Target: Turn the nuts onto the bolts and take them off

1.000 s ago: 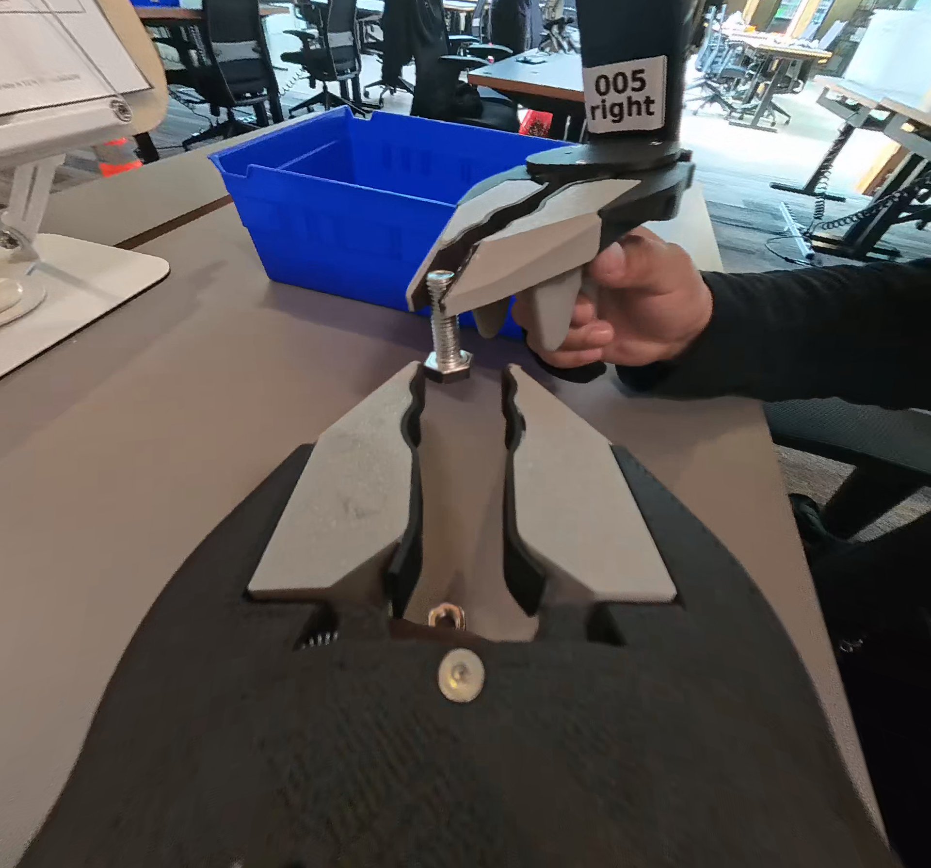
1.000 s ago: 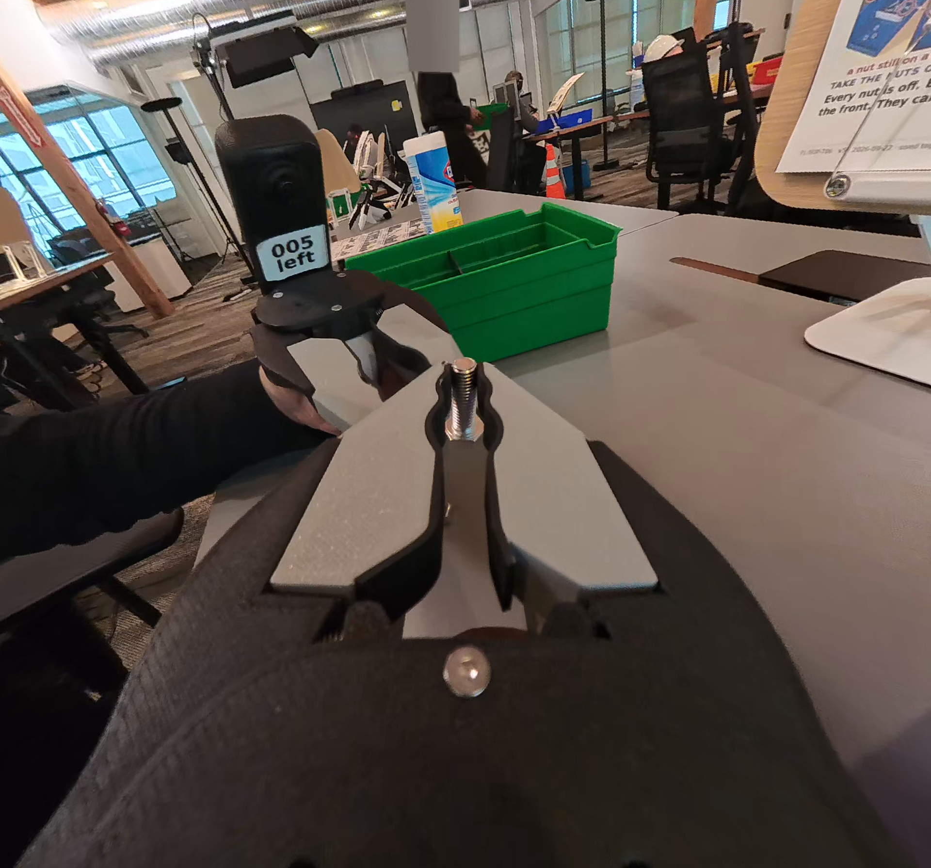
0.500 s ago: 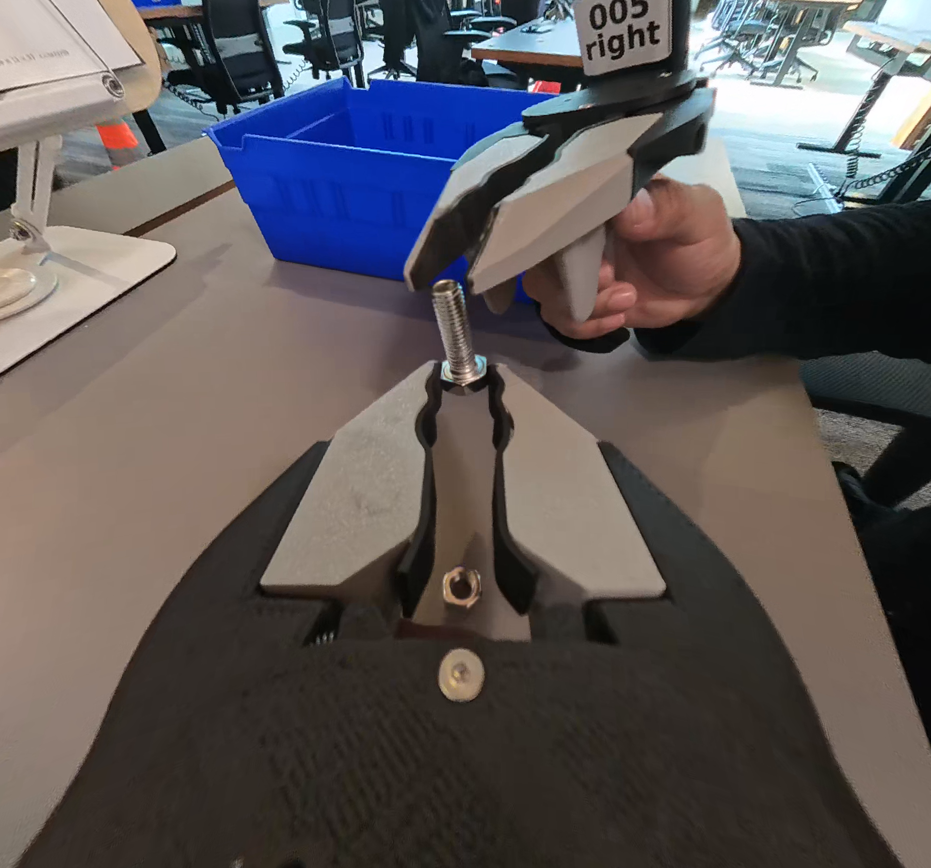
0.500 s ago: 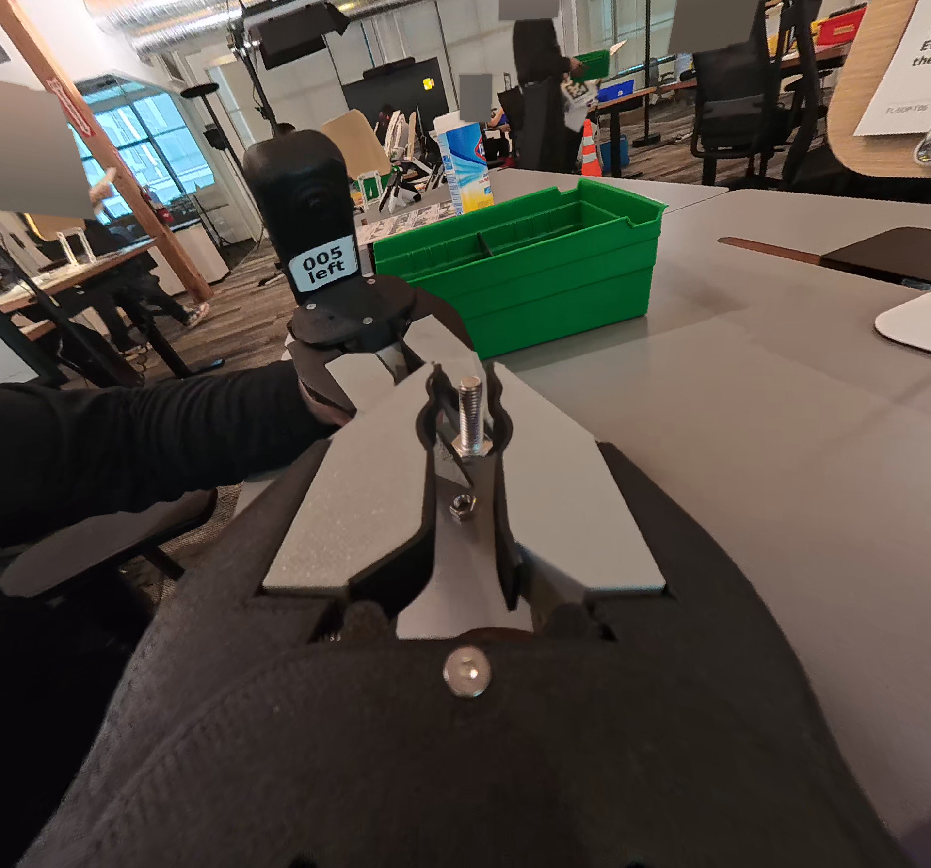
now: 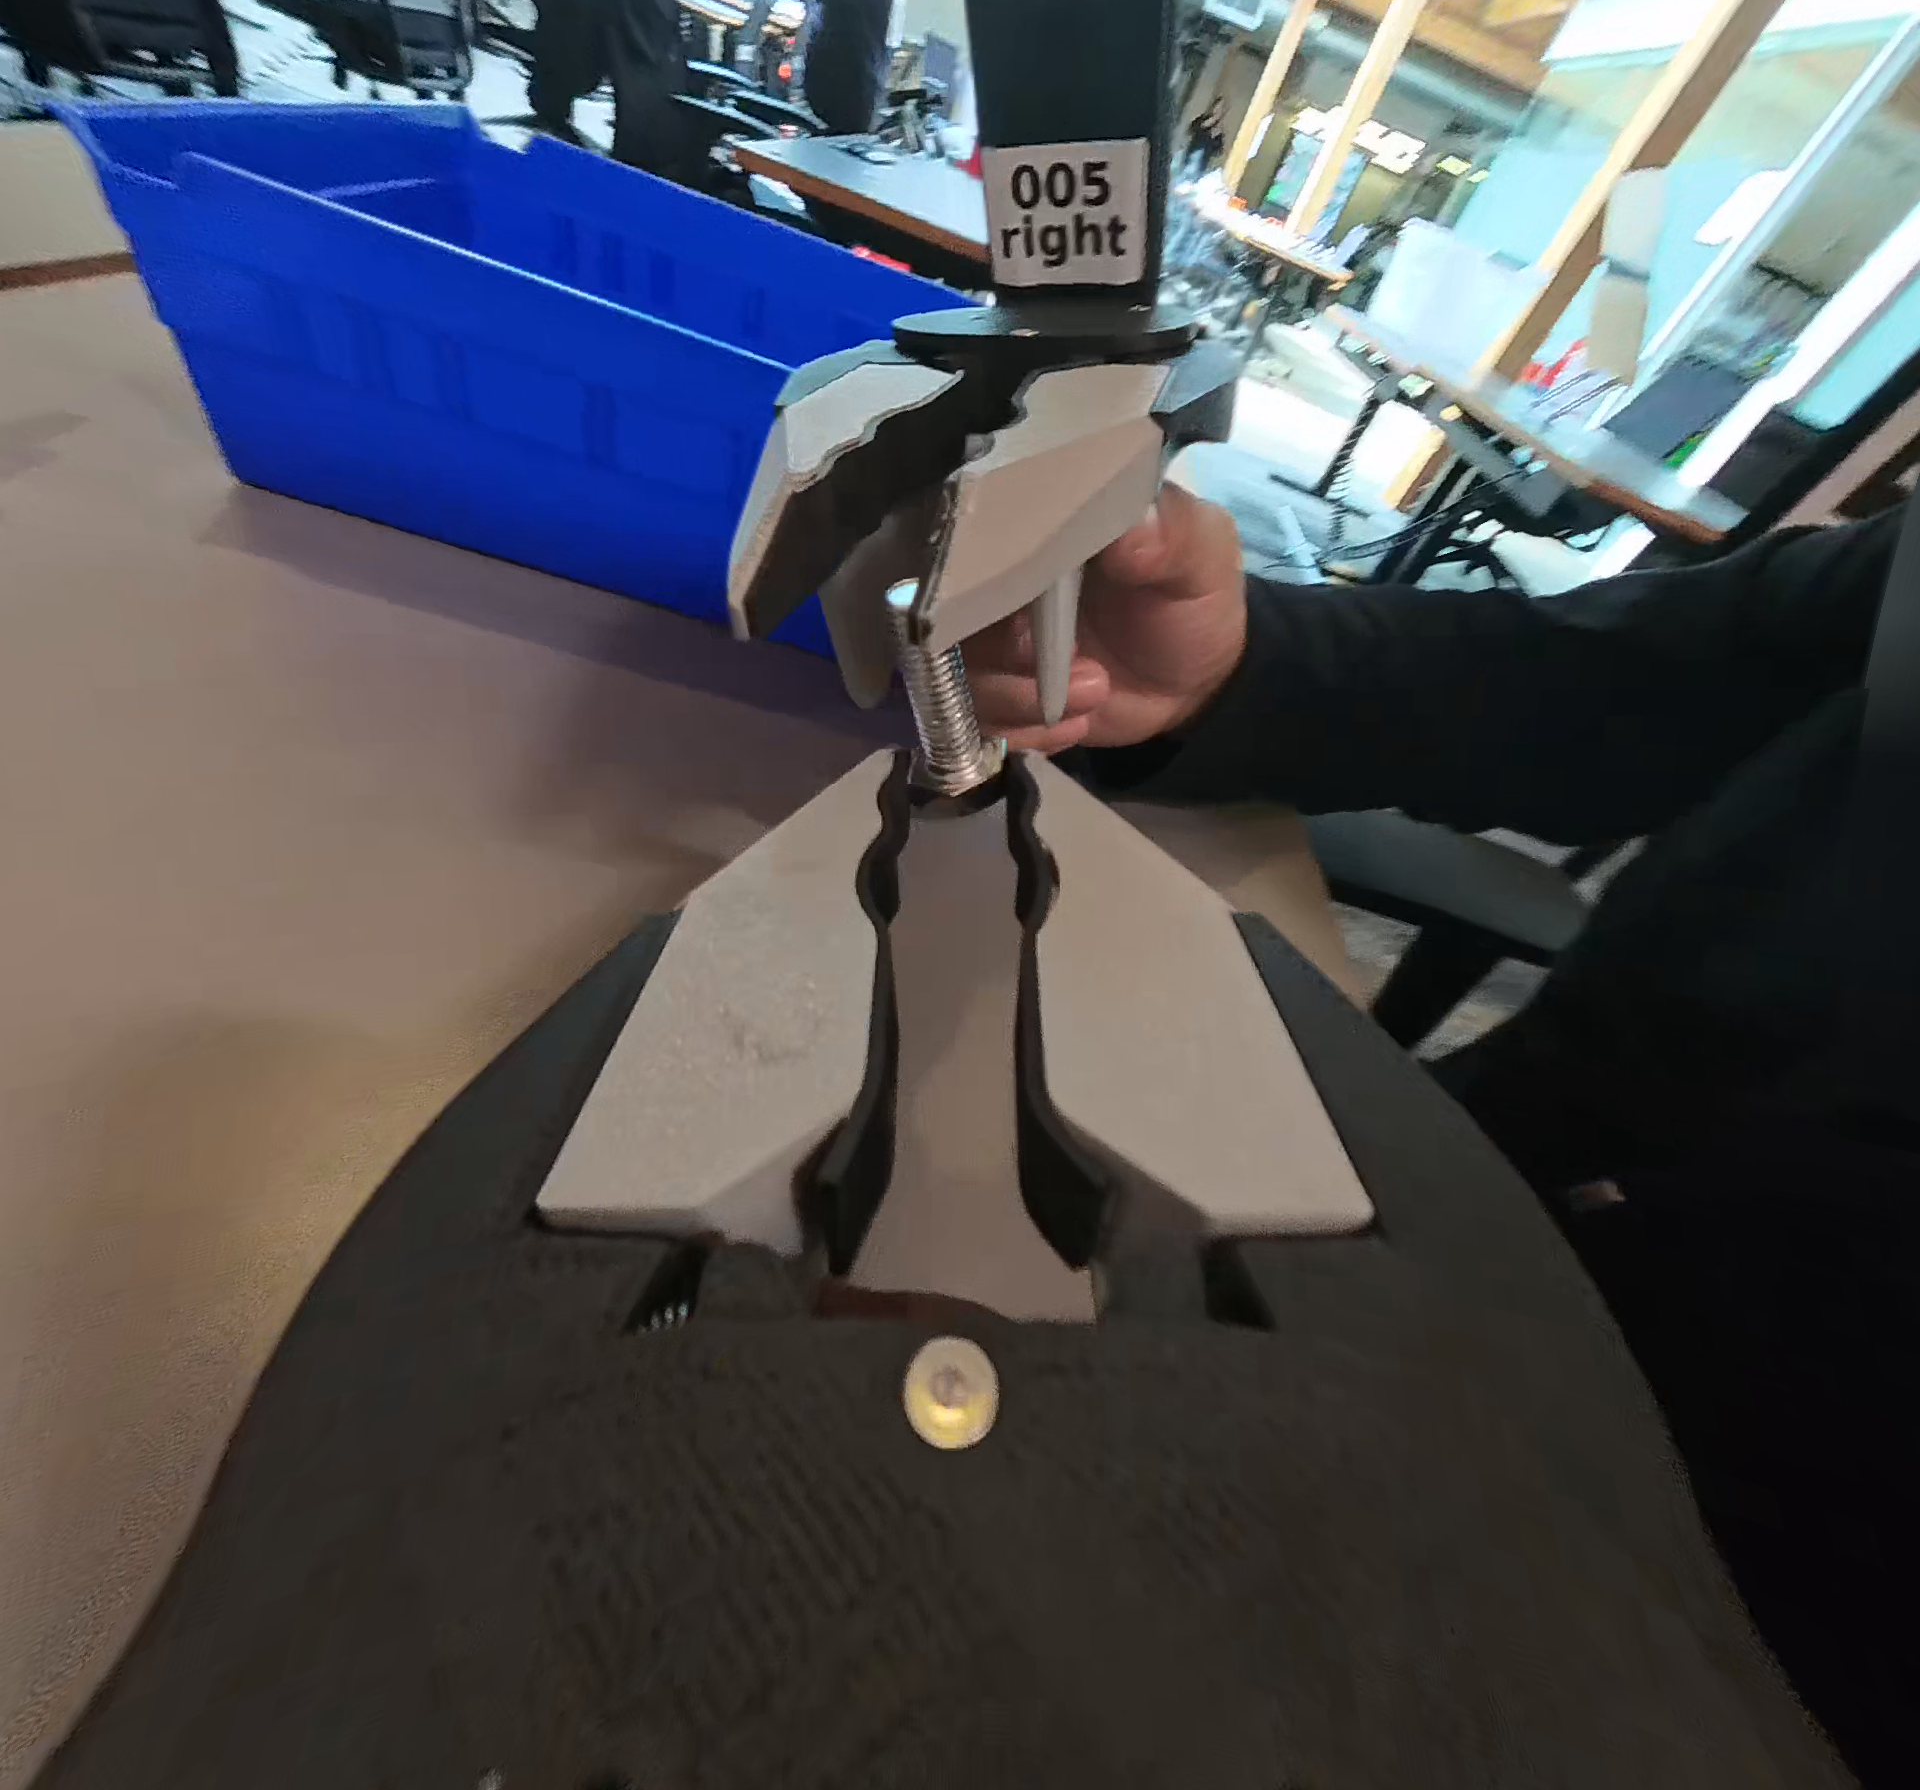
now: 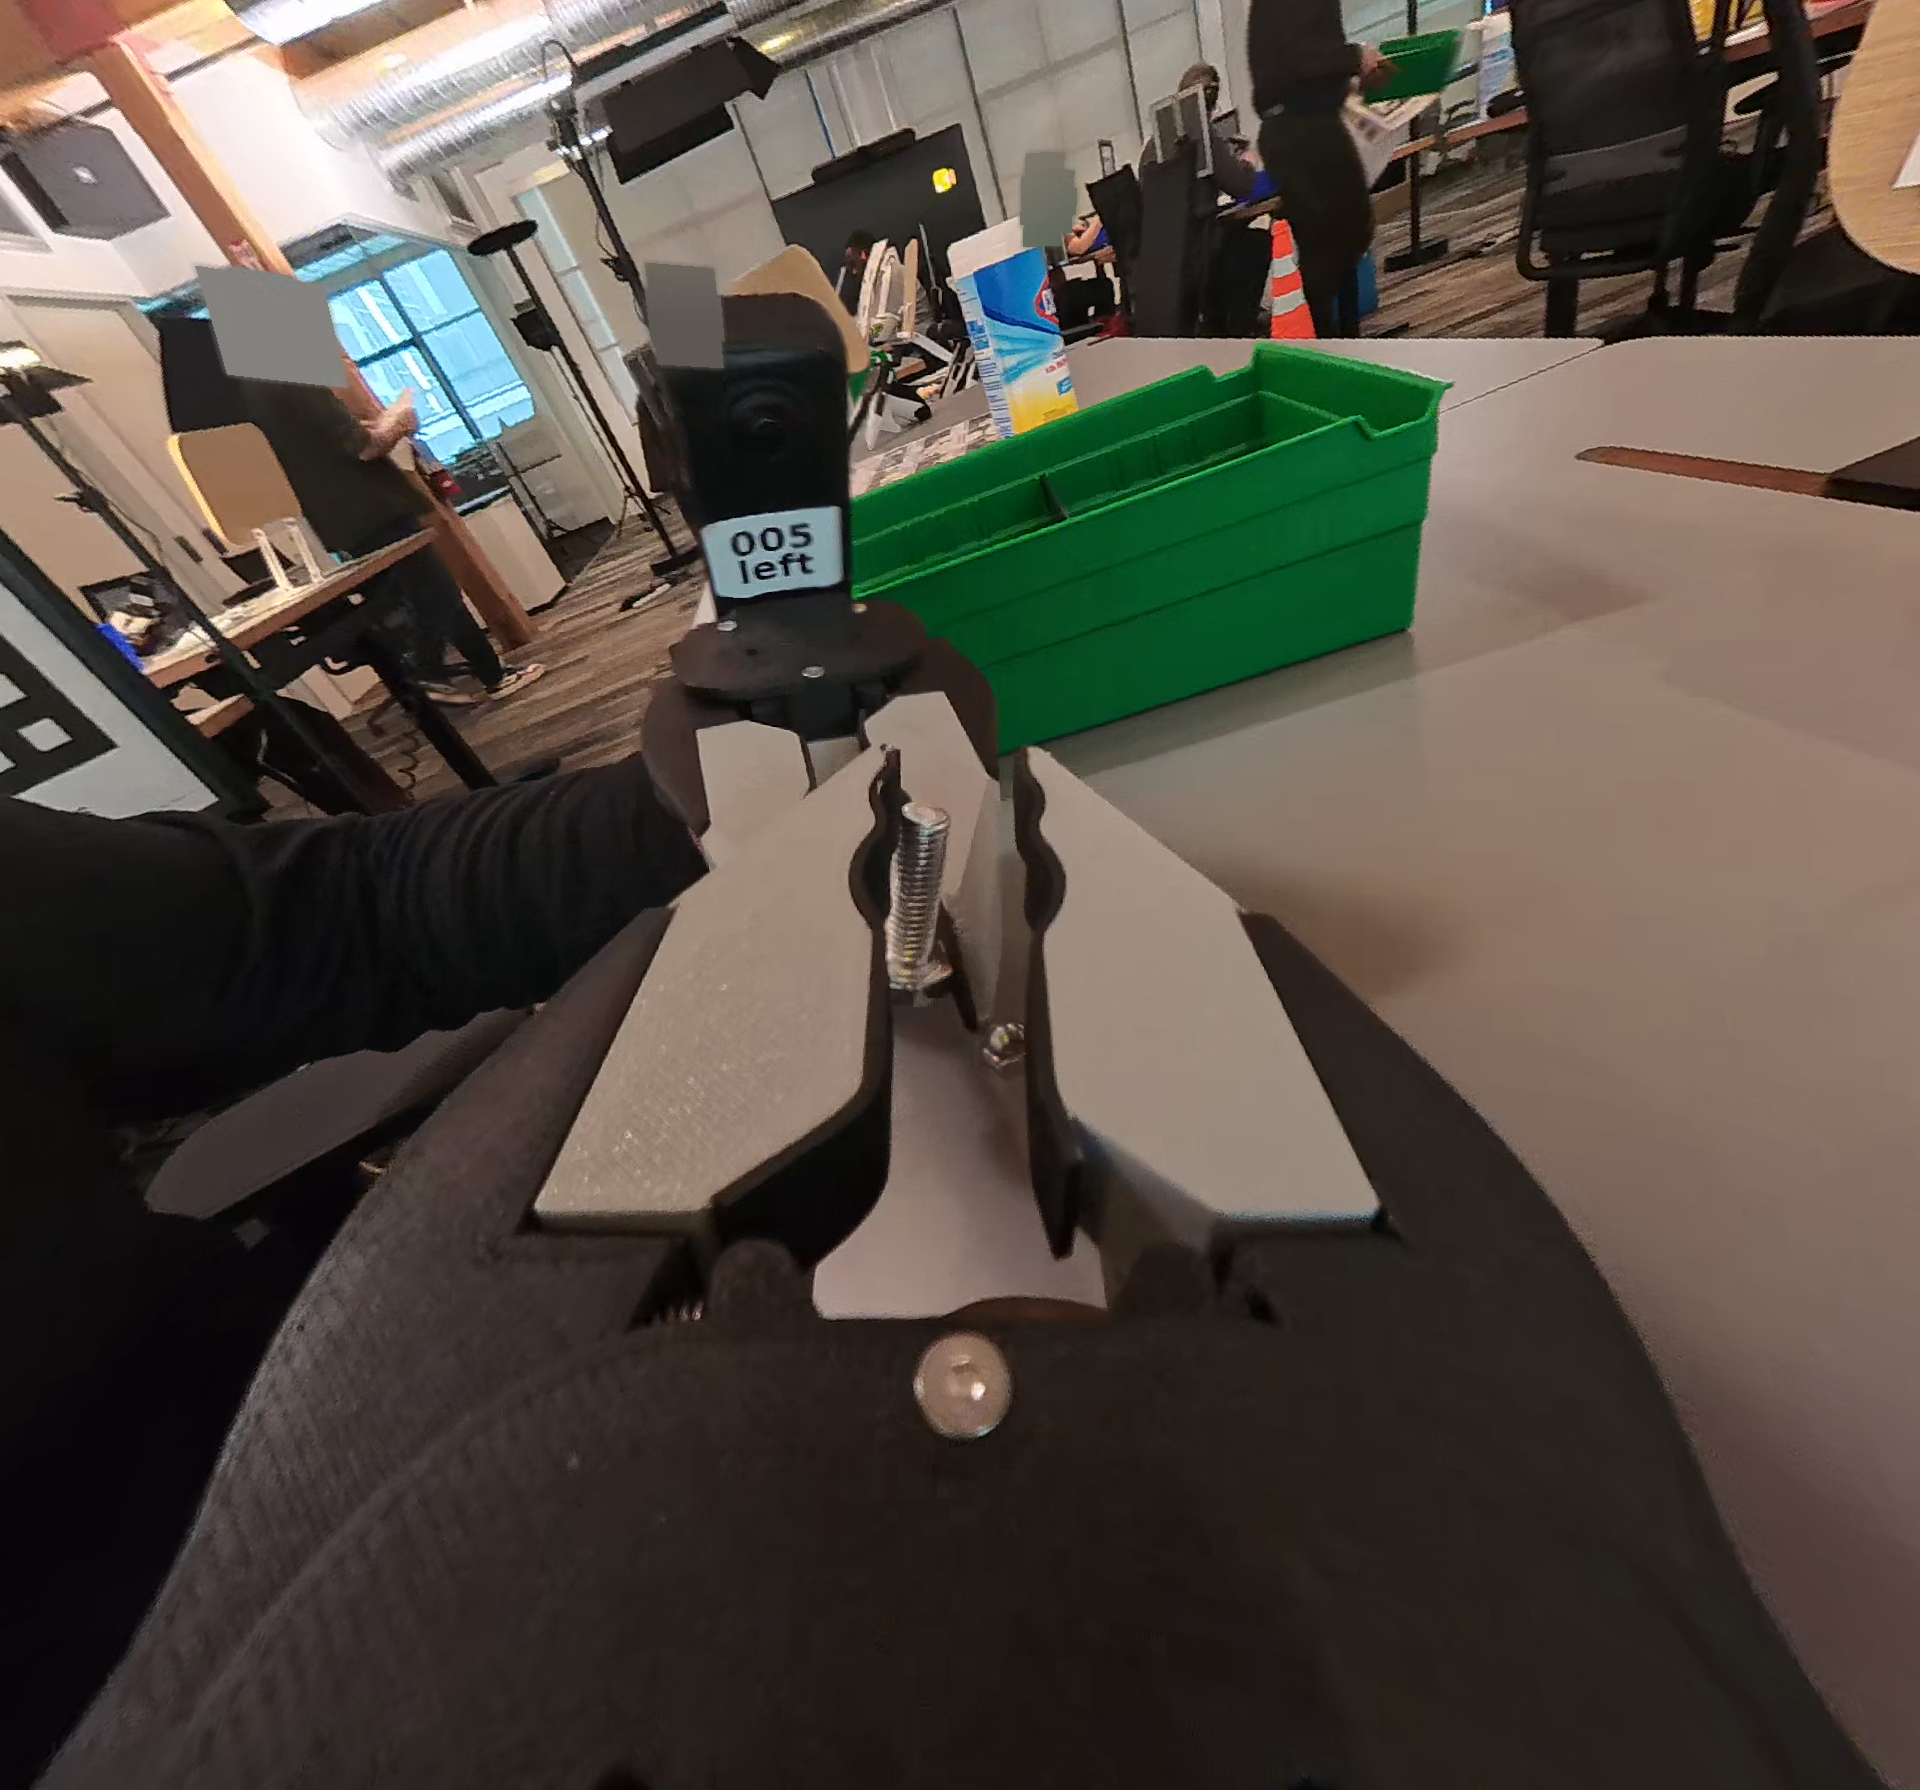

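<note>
Progress looks partial: the small steel hex nut lies loose on the grey table beside the threaded silver bolt, its head pinched in the left gripper, while the right gripper hangs spread around its shank, gripping nothing.

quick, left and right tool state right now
Left tool: closed on the bolt, at its head.
Right tool: open, straddling the bolt's threads.
</note>
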`<state>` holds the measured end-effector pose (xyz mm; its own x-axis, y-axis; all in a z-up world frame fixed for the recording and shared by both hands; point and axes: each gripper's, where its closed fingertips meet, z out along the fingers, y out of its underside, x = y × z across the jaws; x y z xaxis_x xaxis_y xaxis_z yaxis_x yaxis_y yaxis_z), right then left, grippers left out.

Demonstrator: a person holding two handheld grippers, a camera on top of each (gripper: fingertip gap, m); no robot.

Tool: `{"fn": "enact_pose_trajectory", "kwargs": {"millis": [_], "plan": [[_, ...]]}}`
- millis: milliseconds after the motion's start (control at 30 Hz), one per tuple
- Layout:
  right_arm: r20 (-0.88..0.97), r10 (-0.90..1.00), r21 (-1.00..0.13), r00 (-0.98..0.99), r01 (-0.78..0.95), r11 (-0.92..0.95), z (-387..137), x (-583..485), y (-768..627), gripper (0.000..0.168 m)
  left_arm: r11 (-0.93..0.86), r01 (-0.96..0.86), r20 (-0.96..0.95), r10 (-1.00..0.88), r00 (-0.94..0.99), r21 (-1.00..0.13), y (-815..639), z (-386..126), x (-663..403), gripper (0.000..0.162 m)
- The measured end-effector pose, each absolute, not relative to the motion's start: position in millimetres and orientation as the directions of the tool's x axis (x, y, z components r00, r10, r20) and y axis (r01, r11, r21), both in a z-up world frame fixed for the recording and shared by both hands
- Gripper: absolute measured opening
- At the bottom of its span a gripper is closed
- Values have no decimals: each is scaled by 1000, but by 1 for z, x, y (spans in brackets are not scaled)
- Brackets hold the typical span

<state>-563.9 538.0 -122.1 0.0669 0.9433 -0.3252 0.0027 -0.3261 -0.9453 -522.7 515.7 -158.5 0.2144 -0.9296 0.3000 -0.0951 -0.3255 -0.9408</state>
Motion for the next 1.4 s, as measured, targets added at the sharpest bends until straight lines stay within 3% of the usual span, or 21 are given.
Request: {"fn": "enact_pose_trajectory", "kwargs": {"millis": [233,600,800,1000,1067,1133,1400], "plan": [[-321,946,-947,31,3,-321,-116,-564,529,7,-362,-65,349,-924,158,-930,510,-154,-522,16],[-339,940,-941,36,4,-339,-118,-564,531,8,-365,-66,350,-921,171,-928,512,-154,-521,16],[-345,933,-937,99,23,-349,-125,-562,541,14,-327,-62,290,-900,326,-943,534,-158,-530,16],[-315,930,-943,189,46,-329,-134,-562,552,17,-213,-196,94,-869,485,-957,549,-169,-538,15],[-312,924,-944,219,38,-328,-135,-562,556,18,-228,-199,105,-866,490,-953,549,-173,-534,15],[-302,925,-944,231,64,-324,-140,-563,557,7,-254,-174,138,-857,496,-951,550,-174,-532,16],[-317,923,-939,219,62,-338,-140,-561,557,6,-278,-149,180,-865,468,-949,547,-171,-533,21]]}}
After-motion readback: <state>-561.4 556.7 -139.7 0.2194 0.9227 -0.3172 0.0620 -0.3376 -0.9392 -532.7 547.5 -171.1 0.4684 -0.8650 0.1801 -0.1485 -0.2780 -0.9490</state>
